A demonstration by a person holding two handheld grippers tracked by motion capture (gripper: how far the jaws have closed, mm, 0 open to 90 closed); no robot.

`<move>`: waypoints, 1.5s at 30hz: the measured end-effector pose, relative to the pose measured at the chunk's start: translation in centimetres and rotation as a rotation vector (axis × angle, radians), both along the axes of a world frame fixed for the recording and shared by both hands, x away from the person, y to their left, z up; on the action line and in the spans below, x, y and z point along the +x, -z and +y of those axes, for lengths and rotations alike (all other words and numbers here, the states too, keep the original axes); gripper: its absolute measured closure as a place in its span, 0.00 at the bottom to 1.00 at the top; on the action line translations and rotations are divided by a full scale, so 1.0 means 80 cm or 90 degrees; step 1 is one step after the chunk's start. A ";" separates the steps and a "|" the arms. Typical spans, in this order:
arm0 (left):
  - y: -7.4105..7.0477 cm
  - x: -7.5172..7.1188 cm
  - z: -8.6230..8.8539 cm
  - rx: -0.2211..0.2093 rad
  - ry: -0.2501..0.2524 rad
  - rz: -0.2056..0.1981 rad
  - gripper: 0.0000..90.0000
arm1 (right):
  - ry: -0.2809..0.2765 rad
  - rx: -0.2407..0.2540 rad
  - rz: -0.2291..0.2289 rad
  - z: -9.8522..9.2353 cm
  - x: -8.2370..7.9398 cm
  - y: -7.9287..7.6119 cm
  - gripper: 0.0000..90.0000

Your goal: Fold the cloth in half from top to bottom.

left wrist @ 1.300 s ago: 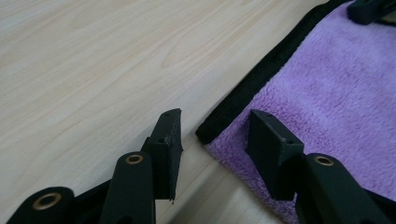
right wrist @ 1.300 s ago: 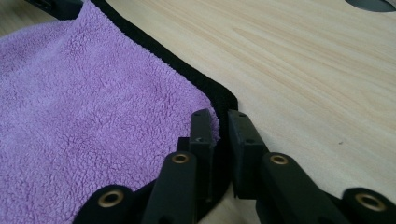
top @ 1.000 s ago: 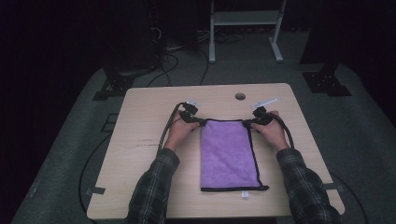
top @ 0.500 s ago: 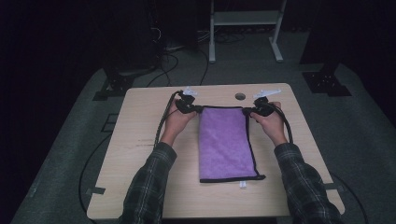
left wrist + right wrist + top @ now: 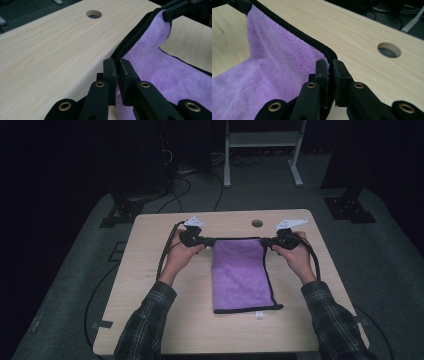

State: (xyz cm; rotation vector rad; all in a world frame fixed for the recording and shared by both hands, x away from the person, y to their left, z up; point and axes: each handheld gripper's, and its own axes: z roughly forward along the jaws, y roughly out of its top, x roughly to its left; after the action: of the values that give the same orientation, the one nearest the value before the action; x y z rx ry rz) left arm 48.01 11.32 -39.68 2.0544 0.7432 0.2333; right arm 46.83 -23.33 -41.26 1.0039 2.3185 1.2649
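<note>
A purple cloth (image 5: 241, 275) with a black hem lies lengthwise on the light wooden table (image 5: 150, 315), its far edge lifted and stretched taut. My left gripper (image 5: 210, 241) is shut on the far left corner of the cloth (image 5: 150, 67), the hem pinched between its pads (image 5: 110, 71). My right gripper (image 5: 266, 241) is shut on the far right corner of the cloth (image 5: 274, 65). In the left gripper view the right gripper (image 5: 170, 11) holds the other corner far off. The near end rests flat on the table, with a white tag (image 5: 259, 314) at its hem.
A round cable hole (image 5: 257, 223) is cut in the table just beyond the cloth, also seen as the hole (image 5: 93, 14) and the hole (image 5: 389, 50). Black cables (image 5: 165, 255) trail from both grippers. A white metal stand (image 5: 260, 150) stands on the dark floor behind the table.
Both grippers have risen and moved away from the person, lifting the cloth's far edge off the table and dragging the cloth farther along it.
</note>
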 end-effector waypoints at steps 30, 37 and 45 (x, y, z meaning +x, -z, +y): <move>0.037 -0.120 0.002 0.032 0.076 0.048 0.94 | -0.082 0.003 0.019 -0.014 -0.120 0.030 0.92; 0.036 -0.141 0.003 0.042 0.093 0.052 0.94 | -0.097 0.008 0.024 -0.016 -0.150 0.034 0.92; 0.050 -0.162 -0.002 0.068 0.121 0.074 0.94 | -0.108 -0.001 0.034 -0.018 -0.179 0.042 0.91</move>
State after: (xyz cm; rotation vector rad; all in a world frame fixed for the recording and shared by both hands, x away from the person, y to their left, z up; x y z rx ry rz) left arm 35.01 11.20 -43.69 2.2393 0.6111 0.0476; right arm 32.51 -24.76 -44.61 0.8667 2.4905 1.3127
